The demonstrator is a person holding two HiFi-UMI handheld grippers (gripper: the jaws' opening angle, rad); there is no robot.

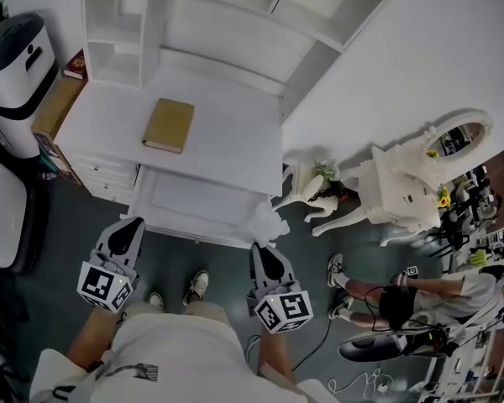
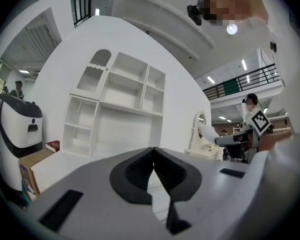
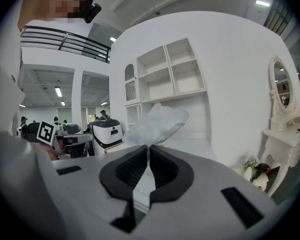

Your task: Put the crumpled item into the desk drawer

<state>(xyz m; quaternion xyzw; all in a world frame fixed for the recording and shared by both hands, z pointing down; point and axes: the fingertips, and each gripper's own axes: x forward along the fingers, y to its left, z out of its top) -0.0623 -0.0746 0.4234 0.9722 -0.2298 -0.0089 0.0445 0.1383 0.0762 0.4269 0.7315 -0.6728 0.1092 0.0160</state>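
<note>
- Your two grippers sit lowest in the head view, in front of your torso. The left gripper [image 1: 128, 227] hangs off the front of the white desk [image 1: 227, 145]. The right gripper [image 1: 265, 250] carries the crumpled item [image 1: 265, 222], a white wad, at the front edge of the desk drawer [image 1: 193, 198], which appears pulled out.
- Left gripper view: the left gripper [image 2: 153, 153] has its jaws closed together with nothing between them, and white shelves [image 2: 125, 99] stand ahead.
- Right gripper view: the right gripper [image 3: 148, 151] is pinched tight on the lower tail of the crumpled item [image 3: 157, 123], which fans out above the jaws.
- Progress, as a judgement: the pickup is done and the drawer looks open. You have yet to carry the wad over the drawer and release it.
</note>
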